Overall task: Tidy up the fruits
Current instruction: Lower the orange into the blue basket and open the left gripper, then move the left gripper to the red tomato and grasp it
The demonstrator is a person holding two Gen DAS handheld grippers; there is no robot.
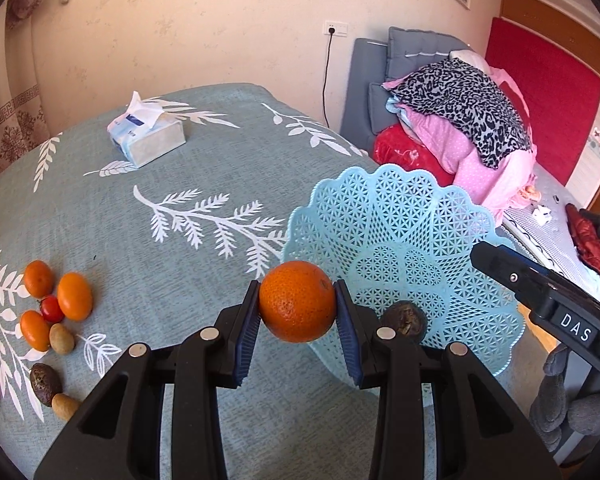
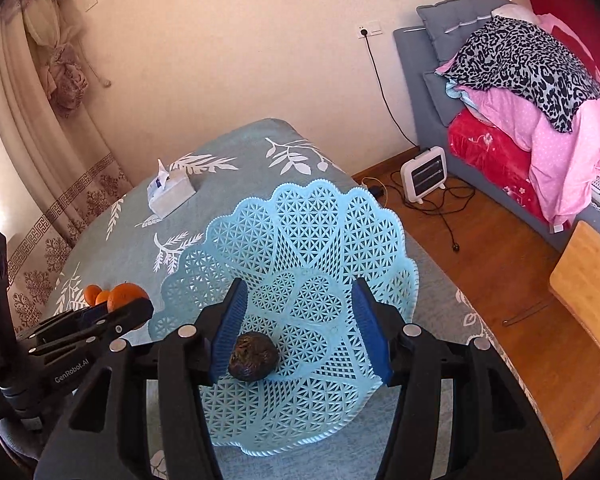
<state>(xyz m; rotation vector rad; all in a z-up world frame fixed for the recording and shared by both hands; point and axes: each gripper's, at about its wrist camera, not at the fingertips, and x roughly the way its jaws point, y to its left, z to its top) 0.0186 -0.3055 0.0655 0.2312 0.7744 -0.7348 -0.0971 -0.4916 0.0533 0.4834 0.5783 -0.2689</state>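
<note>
My left gripper (image 1: 297, 287) is shut on an orange (image 1: 296, 300), held just left of the light blue lattice basket (image 1: 400, 220). A dark wrinkled fruit (image 1: 404, 318) lies inside the basket. Several loose fruits lie at the table's left: small oranges (image 1: 74, 296), a cherry tomato (image 1: 52, 309), a beige fruit (image 1: 61, 338) and another dark fruit (image 1: 45, 383). My right gripper (image 2: 300, 286) hangs open over the basket (image 2: 300, 220). The dark fruit (image 2: 253, 356) rests below, near its left pad and untouched. In the right wrist view the held orange (image 2: 126, 296) shows at the left.
A tissue box (image 1: 146, 138) stands at the back of the leaf-patterned tablecloth (image 1: 180, 264). The basket sits near the table's right edge. Beyond it are wooden floor, a white heater (image 2: 424, 178), a wooden stool (image 2: 588, 272) and a bed piled with bedding (image 2: 532, 80).
</note>
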